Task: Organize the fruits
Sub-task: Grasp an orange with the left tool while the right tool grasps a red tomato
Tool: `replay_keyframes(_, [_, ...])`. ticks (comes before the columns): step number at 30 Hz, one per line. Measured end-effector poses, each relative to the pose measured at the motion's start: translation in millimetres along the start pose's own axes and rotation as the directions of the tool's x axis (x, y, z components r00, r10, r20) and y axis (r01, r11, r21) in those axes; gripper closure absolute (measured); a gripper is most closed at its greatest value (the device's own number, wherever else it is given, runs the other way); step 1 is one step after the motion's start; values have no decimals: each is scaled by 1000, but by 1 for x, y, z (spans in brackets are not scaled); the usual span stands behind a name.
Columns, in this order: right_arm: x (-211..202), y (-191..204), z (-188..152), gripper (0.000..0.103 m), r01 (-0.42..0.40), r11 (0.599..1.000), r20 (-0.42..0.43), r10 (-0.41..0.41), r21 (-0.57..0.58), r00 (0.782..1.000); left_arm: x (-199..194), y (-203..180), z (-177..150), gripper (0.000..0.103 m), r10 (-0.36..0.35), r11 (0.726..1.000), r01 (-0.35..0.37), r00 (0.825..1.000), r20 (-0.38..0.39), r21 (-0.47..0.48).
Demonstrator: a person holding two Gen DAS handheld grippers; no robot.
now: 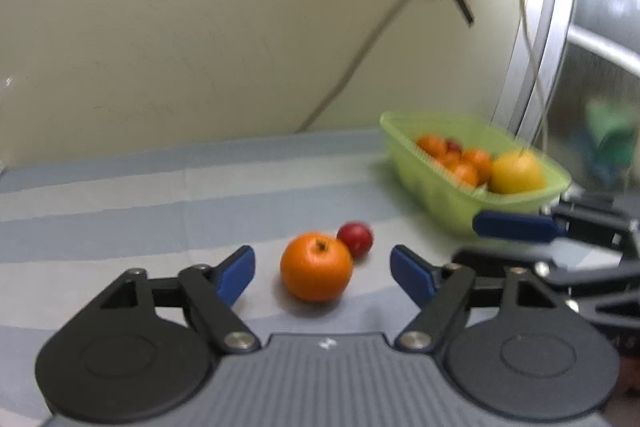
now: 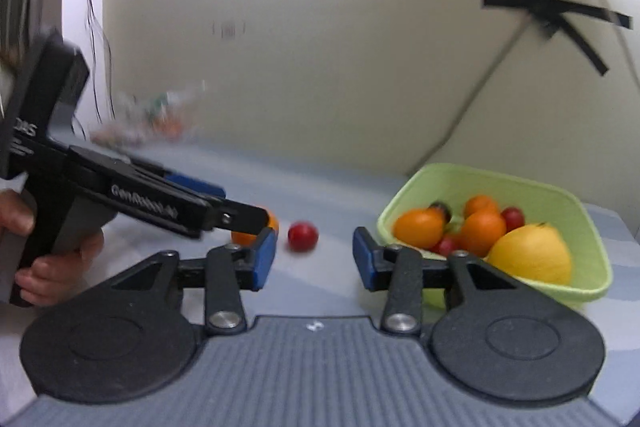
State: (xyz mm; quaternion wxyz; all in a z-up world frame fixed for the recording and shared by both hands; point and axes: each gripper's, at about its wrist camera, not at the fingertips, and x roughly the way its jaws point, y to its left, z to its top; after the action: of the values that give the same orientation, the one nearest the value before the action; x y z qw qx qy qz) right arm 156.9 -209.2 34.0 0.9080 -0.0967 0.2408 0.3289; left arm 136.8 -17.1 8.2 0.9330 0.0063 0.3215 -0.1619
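Now L tongs (image 1: 322, 277) astride orange (image 1: 316, 267)

Tabletop (image 1: 120, 195) w/ pale blue-grey striped cloth. On it: orange (image 1: 316, 267) touching small red fruit (image 1: 355, 239), plus green basket (image 1: 448, 203) w/ fruit, well apart at right, near wall.
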Motion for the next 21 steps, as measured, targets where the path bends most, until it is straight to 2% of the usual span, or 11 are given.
replay_keyframes(1, [6, 0, 2, 66, 3, 1000, -17, -3, 16, 1000, 6, 0, -1, 47, 10, 1000, -9, 1000, -24, 6])
replay_keyframes(2, [9, 0, 3, 66, 1, 1000, -26, 0, 27, 1000, 11, 1, -1, 60, 8, 1000, -8, 999, -44, -1])
replay_keyframes(5, [20, 3, 10, 66, 6, 1000, -36, -6, 16, 999, 4, 8, -1, 61, -13, 1000, 12, 1000, -27, -28])
replay_keyframes(10, [38, 9, 15, 65, 6, 1000, -62, -6, 2, 998, -20, 23, -17, 61, -8, 999, 7, 1000, -21, -45])
replay_keyframes(17, [78, 16, 21, 64, 25, 999, -160, -30, -33, 987, -43, 33, -37, 61, -20, 997, 19, 1000, -7, -81])
replay_keyframes(20, [83, 19, 24, 66, 42, 998, -172, -51, -54, 984, -43, 30, -37, 61, -3, 997, 3, 1000, -5, -76])
replay_keyframes(21, [81, 19, 23, 70, 48, 997, -168, -57, -56, 984, -43, 28, -38, 61, 7, 997, -8, 1000, -6, -71])
